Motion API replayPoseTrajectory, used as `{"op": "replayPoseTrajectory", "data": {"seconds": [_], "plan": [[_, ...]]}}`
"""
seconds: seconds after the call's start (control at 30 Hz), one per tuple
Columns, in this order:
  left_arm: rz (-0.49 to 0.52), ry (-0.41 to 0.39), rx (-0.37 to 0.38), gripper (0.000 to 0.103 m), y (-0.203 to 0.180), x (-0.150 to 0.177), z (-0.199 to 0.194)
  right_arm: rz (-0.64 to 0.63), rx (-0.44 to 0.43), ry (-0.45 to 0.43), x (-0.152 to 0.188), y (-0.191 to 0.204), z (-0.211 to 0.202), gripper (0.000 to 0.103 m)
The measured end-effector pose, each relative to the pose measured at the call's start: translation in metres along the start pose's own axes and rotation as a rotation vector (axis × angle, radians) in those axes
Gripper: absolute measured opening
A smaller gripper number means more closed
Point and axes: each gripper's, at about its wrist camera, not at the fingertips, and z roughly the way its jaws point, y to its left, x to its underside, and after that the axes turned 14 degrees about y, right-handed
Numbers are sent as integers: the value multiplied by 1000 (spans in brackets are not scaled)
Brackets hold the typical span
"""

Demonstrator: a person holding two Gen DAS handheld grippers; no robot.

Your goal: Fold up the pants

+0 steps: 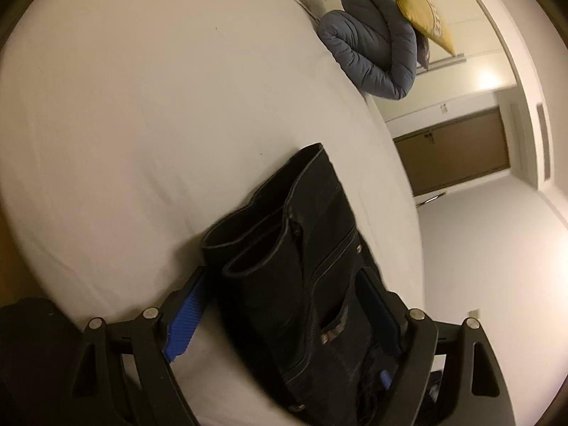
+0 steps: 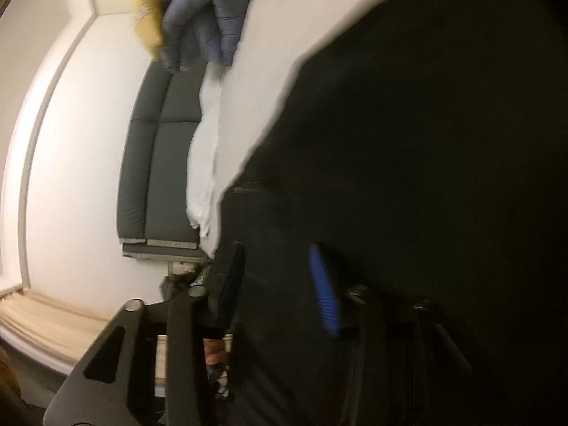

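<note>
A: Status of left tongs [image 1: 284, 319]?

B: Spread wide, blue pads either side of the dark pants [image 1: 294, 266]. Left pad [image 1: 183, 323] clear of the cloth, white sheet visible in the gap. Right pad partly hidden behind the denim; contact there not confirmable. No firm grip evident. Classed as open.

A: Right tongs [image 2: 280, 287]?

B: Also parted, with dark fabric filling the space between the blue ribbed pad [image 2: 325, 291] and the opposite finger. Heavy blur and shadow. Cloth between the pads, but pinched or merely draped: cannot tell.

A: Location of the garment?

B: On the bed [image 1: 142, 106], near the edge closest to the left tongs. Seen from the left wrist: waistband end uppermost, opening gaping, zipper line, rivet and pocket seam showing. Seen from the right wrist: a large dark mass covering most of the frame, apparently lifted close to the lens.

A: Surroundings?

B: Rolled grey-blue duvet [image 1: 372, 46] and yellow cushion [image 1: 415, 10] at the far end of the bed. Grey couch [image 2: 159, 163] alongside in the right wrist view. Brown door [image 1: 458, 149] beyond.

A: Progress estimate?

B: Early to middle, as a judgement only. Garment bunched and standing in loose folds, not flat, no tidy stacked rectangle present. Legs possibly doubled together already; not verifiable. Remaining: flatten, align edges, complete the lengthwise and crosswise folds, release.
</note>
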Motion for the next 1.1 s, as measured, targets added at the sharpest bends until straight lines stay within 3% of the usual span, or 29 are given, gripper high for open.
{"op": "replayPoseTrajectory", "data": {"seconds": [0.03,0.07,0.1,0.13,0.4,0.5,0.53,0.6,0.73,0.77,0.83,0.87,0.9,0.97,1.1], "plan": [[-14,8,18,58,0,-1,0,6,-13,-9,1,-1,-1,28],[-37,26,25,48,3,-3,3,10,-21,-12,1,2,-2,31],[-53,38,30,31,3,-3,4,6,-21,-11,1,5,-2,31],[-69,46,41,26,5,-5,7,-10,-20,-8,-1,12,-1,31],[-12,13,23,18,-18,3,-6,-127,-23,63,-31,69,29,31],[40,-6,-1,18,-36,6,-10,-71,98,152,-45,56,62,36],[53,-12,-6,18,-41,6,-11,-20,169,188,-47,41,76,31],[99,-25,-27,18,-57,10,-13,-26,116,120,-47,33,74,19],[231,-42,-79,18,-100,20,-13,-55,138,75,-41,39,68,21],[278,-45,-91,18,-116,25,-13,-45,132,76,-40,42,64,24],[357,-48,-119,18,-141,34,-10,0,100,42,-36,48,48,45],[422,-43,-143,18,-159,44,-5,2,69,3,-33,51,35,69],[468,-38,-161,18,-172,51,0,-1,50,-40,-29,55,21,82],[583,-15,-210,18,-202,73,17,-6,14,-95,-23,61,-8,86],[766,50,-272,17,-245,120,59,25,-65,-82,-18,55,-50,86]]}}
